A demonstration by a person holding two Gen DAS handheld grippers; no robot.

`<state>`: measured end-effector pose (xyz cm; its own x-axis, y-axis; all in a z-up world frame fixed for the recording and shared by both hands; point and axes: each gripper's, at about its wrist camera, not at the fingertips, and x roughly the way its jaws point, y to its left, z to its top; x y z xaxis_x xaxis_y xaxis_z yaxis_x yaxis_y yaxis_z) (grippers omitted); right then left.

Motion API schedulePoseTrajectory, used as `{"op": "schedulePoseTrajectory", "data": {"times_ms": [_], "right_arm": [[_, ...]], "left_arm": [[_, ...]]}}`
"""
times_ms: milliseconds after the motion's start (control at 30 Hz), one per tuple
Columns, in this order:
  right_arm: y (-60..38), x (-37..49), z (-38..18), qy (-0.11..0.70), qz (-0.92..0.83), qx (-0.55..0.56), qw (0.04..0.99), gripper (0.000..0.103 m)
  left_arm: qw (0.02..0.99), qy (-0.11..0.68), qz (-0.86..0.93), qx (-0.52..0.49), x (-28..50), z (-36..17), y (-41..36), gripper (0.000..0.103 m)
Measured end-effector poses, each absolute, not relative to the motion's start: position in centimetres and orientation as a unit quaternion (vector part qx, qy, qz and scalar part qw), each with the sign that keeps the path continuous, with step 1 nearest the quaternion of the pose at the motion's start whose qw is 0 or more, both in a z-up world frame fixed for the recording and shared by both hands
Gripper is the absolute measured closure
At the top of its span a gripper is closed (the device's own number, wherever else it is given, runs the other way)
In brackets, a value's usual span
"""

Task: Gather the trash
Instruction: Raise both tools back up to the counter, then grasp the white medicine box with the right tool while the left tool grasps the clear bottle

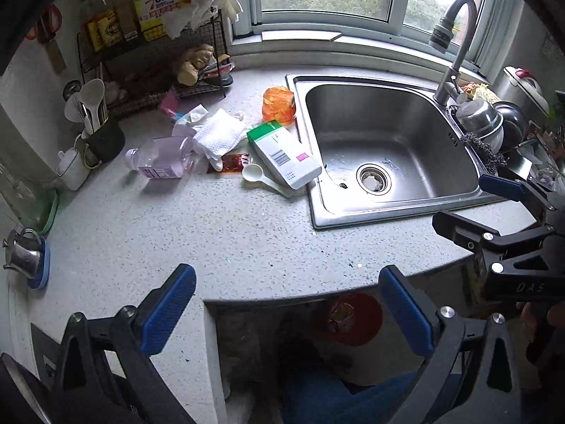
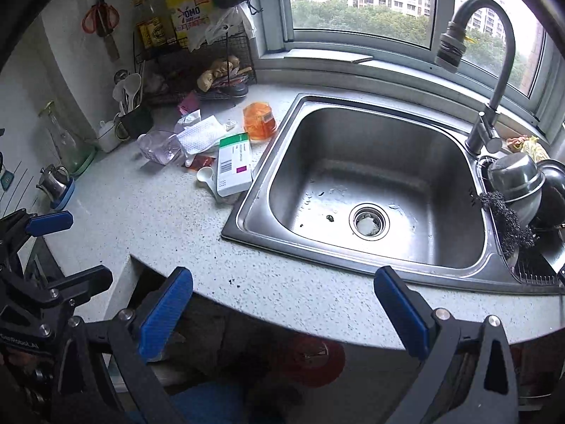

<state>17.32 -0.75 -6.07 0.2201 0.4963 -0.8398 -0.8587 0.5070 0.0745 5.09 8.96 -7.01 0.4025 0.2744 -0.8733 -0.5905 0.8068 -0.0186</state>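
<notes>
Trash lies in a cluster on the speckled counter point(image 1: 212, 240) left of the sink: a clear plastic bottle point(image 1: 159, 159) on its side, a white paper towel point(image 1: 219, 134), a red sauce packet point(image 1: 231, 160), a white plastic spoon point(image 1: 254, 173), a green-and-white box point(image 1: 286, 155) point(image 2: 233, 166) and an orange wrapper point(image 1: 279, 104) point(image 2: 259, 122). A red bin point(image 1: 349, 318) point(image 2: 310, 357) sits below the counter edge. My left gripper point(image 1: 287, 311) point(image 2: 70, 251) hangs open over the front edge, holding nothing. My right gripper point(image 2: 284, 312) point(image 1: 473, 205) is open too, in front of the sink.
The steel sink point(image 2: 268, 162) with its tall faucet point(image 2: 494, 106) fills the right side. Pots and a scourer point(image 2: 512, 190) stand at its right. A wire rack point(image 1: 152, 67), a utensil cup point(image 1: 102, 134) and a small kettle point(image 1: 24, 254) line the left wall.
</notes>
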Motion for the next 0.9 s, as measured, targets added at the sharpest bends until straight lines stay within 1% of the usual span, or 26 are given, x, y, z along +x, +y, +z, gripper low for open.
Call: {"op": "schedulePoseTrajectory", "data": {"times_ms": [200, 467, 733, 900], "right_arm": [[6.2, 18.0, -6.9, 0.44, 0.454, -0.232, 0.739, 0.001], [13.9, 20.0, -10.0, 0.463, 0.44, -0.268, 0.721, 0.001], [18.7, 21.0, -13.7, 0.482, 0.433, -0.31, 0.696, 0.001], [20.2, 21.7, -15.8, 0.491, 0.424, -0.33, 0.685, 0.001]], "left_arm": [[0.807, 0.488, 0.271, -0.193, 5.7, -8.4, 16.4, 0.0], [0.793, 0.507, 0.268, -0.205, 7.7, -10.8, 24.2, 0.0], [0.783, 0.518, 0.257, -0.229, 9.6, -13.6, 28.4, 0.0], [0.781, 0.526, 0.243, -0.233, 10.6, -15.3, 29.6, 0.0]]}}
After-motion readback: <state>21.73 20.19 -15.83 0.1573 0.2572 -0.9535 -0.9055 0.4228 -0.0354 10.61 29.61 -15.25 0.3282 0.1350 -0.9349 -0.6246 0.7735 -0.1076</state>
